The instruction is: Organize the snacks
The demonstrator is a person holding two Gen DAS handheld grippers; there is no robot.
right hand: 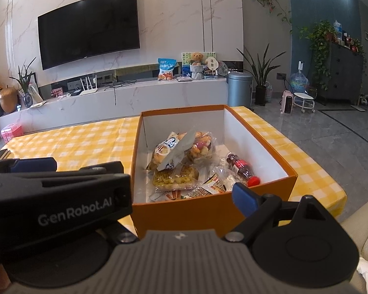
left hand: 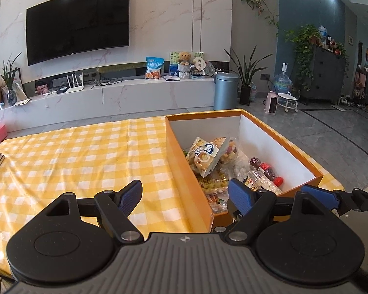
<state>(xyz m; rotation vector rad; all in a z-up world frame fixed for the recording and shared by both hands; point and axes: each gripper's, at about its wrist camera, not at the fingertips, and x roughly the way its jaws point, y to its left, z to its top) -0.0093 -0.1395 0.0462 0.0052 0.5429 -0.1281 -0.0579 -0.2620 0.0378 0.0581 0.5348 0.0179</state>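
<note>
The orange box [right hand: 213,210] sits at the centre of the right wrist view, on the table [left hand: 73,161] with its yellow checked cloth. Inside lie the snacks: a pale bag of puffs [right hand: 168,152], a clear pack of mixed bites [right hand: 201,147], a flat yellow packet [right hand: 175,178] and a small red-capped bottle [right hand: 243,170]. The left gripper [left hand: 184,196] and right gripper [right hand: 184,196] both have jaws wide and empty, low in frame. No snack shows loose on the cloth, so the gathering looks largely done; tidying inside the box may remain.
</note>
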